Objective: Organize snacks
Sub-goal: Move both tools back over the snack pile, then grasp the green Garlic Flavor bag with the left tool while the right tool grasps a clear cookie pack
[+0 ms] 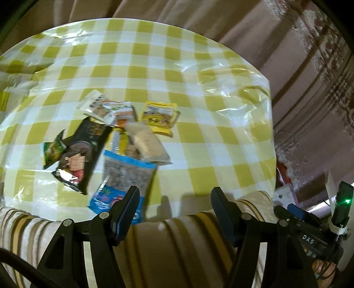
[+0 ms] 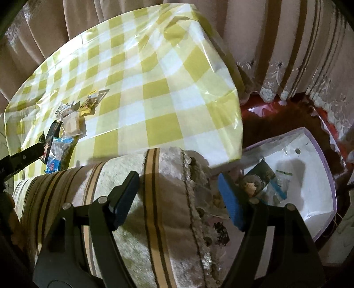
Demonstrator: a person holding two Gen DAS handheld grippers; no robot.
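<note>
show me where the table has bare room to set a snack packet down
Bare checked cloth runs right of the yellow packet to the table edge, and along the far side by the curtain. Crowded: the pile around the black packet and blue packet.

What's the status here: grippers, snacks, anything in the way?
Left gripper open, empty. Right gripper open, empty. Snack pile on the table; some packets already in the bin. Striped cushion lies between grippers and pile.
</note>
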